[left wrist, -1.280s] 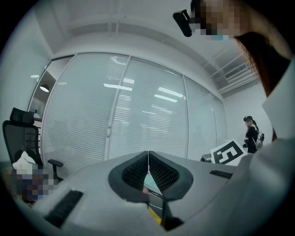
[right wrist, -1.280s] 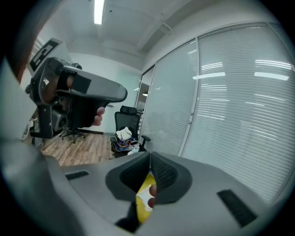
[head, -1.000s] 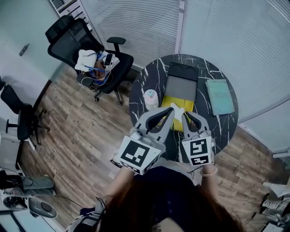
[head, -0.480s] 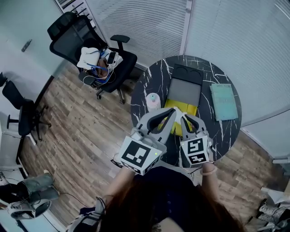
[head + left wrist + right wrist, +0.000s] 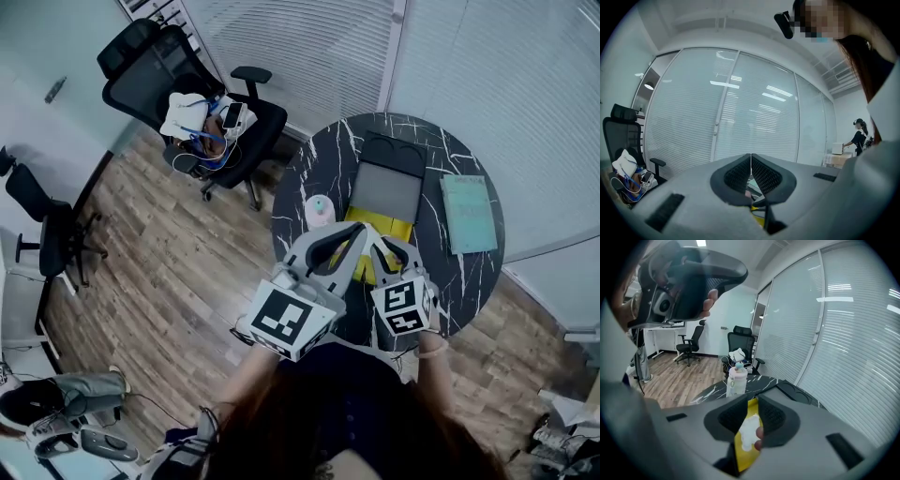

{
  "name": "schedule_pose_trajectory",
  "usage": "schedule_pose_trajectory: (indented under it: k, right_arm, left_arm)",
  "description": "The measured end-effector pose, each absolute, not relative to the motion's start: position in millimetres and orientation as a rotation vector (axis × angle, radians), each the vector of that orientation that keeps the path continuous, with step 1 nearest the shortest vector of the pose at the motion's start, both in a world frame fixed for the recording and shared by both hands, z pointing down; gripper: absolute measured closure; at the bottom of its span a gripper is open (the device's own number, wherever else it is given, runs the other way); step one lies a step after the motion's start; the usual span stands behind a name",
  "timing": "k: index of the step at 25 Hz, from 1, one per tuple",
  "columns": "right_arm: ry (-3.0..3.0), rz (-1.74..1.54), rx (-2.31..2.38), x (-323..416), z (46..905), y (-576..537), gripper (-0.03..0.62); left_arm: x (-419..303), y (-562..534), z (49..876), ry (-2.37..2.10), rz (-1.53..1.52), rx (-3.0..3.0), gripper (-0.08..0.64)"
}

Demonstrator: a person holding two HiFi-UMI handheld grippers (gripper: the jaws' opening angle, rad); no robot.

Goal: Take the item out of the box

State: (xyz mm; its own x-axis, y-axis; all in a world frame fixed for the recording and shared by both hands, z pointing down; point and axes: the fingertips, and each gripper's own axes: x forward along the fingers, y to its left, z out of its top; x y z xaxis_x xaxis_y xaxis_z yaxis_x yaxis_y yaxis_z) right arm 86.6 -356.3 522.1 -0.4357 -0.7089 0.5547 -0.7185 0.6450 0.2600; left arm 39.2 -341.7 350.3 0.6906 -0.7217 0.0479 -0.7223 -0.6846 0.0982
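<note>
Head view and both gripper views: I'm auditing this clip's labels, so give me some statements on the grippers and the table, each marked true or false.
1. The right gripper is shut on a yellow item. True.
2. The left gripper has its jaws wide apart. False: they are together, with nothing held between them.
3. A bottle stands on the round table. True.
4. The teal book lies on the floor. False: it lies on the table, near its right edge.
5. The black office chair has a bare seat. False: several things are piled on it.
</note>
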Motion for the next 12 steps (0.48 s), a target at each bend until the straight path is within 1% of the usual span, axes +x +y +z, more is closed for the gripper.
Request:
schedule_pose_trajectory:
  k: [12]
  right_arm:
    - [-2.149, 0.054, 1.002, 87, 570, -369, 0.503]
  left_arm:
    - [37, -359, 359, -1.206, 0.036, 2.741, 0.534]
